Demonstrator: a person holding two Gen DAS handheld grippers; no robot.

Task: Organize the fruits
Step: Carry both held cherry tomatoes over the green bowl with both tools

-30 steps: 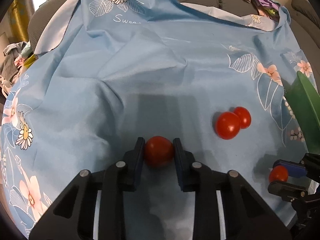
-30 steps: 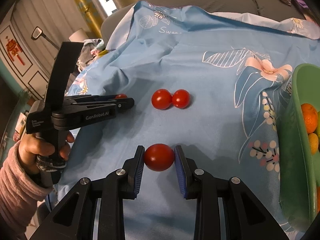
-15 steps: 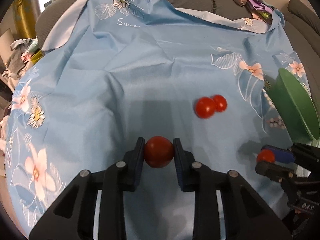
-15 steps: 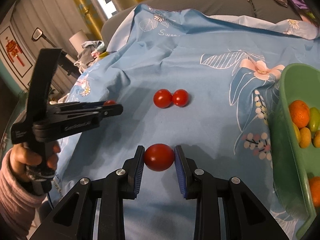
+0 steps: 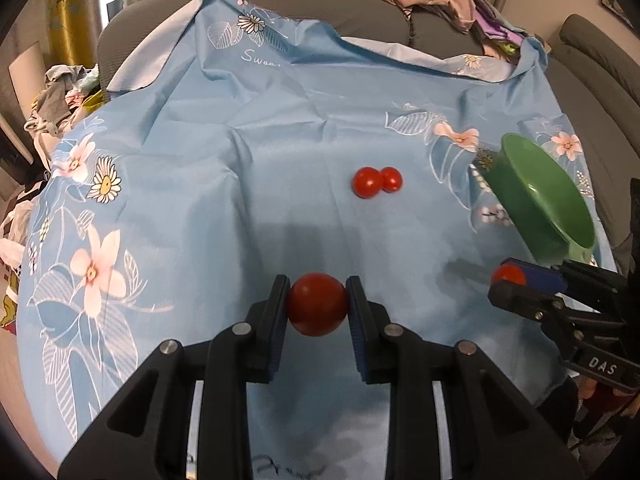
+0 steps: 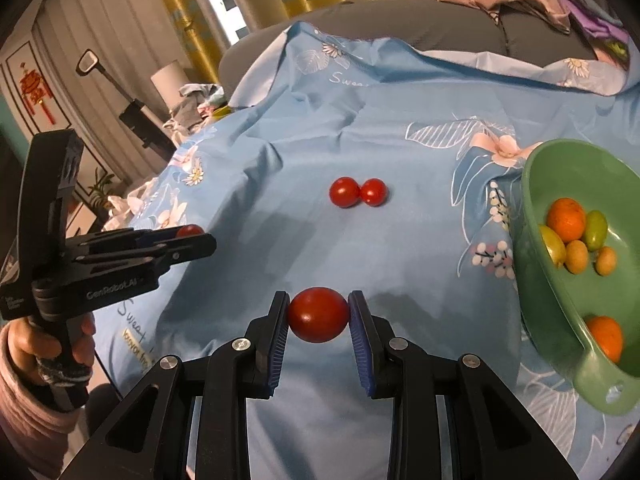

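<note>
Left gripper (image 6: 192,236) tilted down over the blue cloth (image 6: 400,140), hand (image 6: 48,344) wrapped round its handle, jaws clamped on a tomato (image 5: 318,304). 2 loose tomatoes (image 6: 358,192) touching mid-cloth. Right gripper (image 6: 318,316) angled down too, pinching another tomato (image 6: 318,314). Green bowl (image 6: 560,320) at far right, tilted, holding small fruits (image 6: 576,236).

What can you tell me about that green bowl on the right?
The green bowl looks like smooth plastic, with a small tab handle pierced by a hole. It sits tilted on the blue flowered cloth, its opening facing the grippers. Inside lie small orange, yellow and greenish fruits. No gripper touches it.
</note>
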